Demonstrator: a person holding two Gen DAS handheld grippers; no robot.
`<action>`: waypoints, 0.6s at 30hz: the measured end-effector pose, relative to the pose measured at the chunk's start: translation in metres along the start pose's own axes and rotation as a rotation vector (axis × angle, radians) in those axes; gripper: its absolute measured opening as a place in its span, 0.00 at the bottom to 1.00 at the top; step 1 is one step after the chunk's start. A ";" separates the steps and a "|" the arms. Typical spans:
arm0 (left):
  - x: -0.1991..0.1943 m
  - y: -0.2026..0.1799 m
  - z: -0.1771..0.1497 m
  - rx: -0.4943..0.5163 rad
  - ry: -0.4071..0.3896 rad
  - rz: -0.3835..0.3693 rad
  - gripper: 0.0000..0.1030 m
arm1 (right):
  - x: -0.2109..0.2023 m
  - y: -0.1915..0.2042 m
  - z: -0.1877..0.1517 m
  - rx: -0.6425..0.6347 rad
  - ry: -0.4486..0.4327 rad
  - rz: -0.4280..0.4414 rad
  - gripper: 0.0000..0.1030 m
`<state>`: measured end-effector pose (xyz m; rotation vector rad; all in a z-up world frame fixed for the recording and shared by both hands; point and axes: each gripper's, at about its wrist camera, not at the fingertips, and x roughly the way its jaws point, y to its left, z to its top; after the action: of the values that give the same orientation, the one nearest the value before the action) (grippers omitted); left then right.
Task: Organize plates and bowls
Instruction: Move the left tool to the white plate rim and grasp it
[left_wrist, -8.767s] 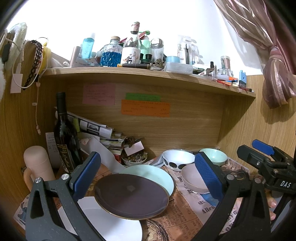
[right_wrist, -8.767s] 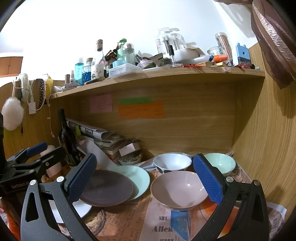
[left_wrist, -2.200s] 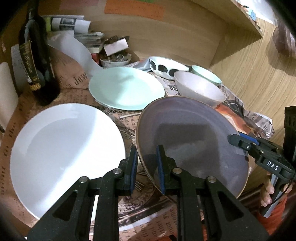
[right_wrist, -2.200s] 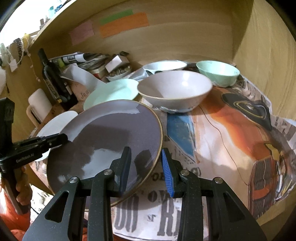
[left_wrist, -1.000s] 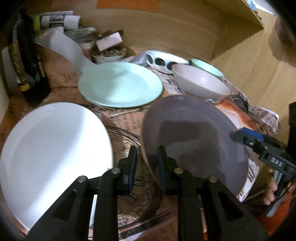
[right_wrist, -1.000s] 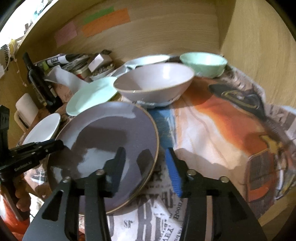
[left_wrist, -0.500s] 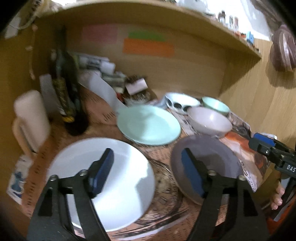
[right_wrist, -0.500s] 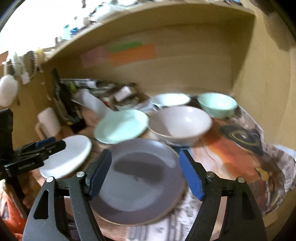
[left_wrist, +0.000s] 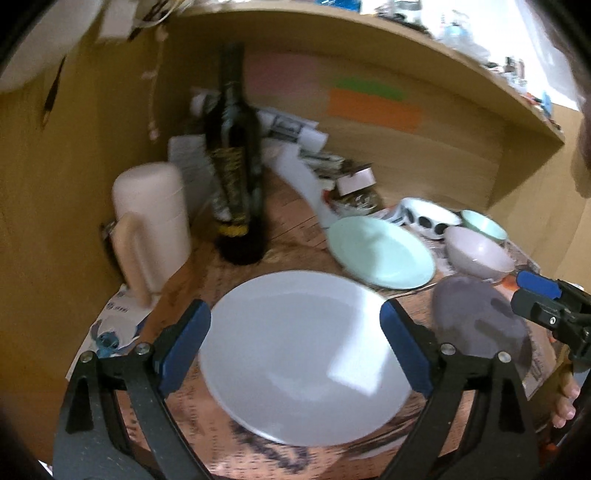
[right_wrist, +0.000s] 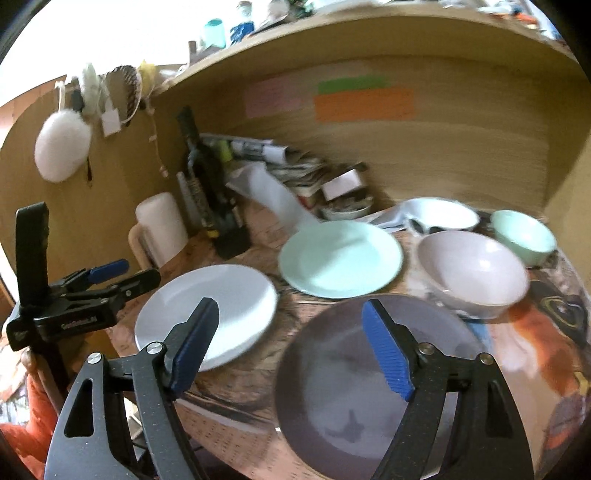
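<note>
On the newspaper-covered tabletop (right_wrist: 554, 350) the purple plate (right_wrist: 351, 398), white plate (left_wrist: 303, 354) and mint plate (right_wrist: 340, 258) are lying flat and empty, with the pink bowl (right_wrist: 472, 273) sitting behind. Both the left tongs (left_wrist: 295, 347) and right tongs (right_wrist: 291, 347), having just been opening, are hovering wide apart, gripping nothing.

Each tool (left_wrist: 295, 347) has black speckled plastic arms, silver screws, ribbed blue pads (right_wrist: 386, 352) and white lettering.
</note>
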<state>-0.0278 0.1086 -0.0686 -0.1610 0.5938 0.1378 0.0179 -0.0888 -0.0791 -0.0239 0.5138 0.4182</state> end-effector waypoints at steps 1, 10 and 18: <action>0.003 0.006 -0.002 -0.006 0.011 0.009 0.91 | 0.005 0.003 -0.001 0.000 0.012 0.005 0.75; 0.018 0.043 -0.011 -0.018 0.053 0.038 0.90 | 0.055 0.019 -0.004 0.020 0.116 0.003 0.75; 0.033 0.059 -0.019 -0.018 0.102 0.011 0.65 | 0.086 0.022 -0.006 0.032 0.207 -0.026 0.50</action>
<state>-0.0214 0.1653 -0.1088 -0.1828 0.6948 0.1462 0.0741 -0.0364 -0.1242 -0.0432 0.7237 0.3840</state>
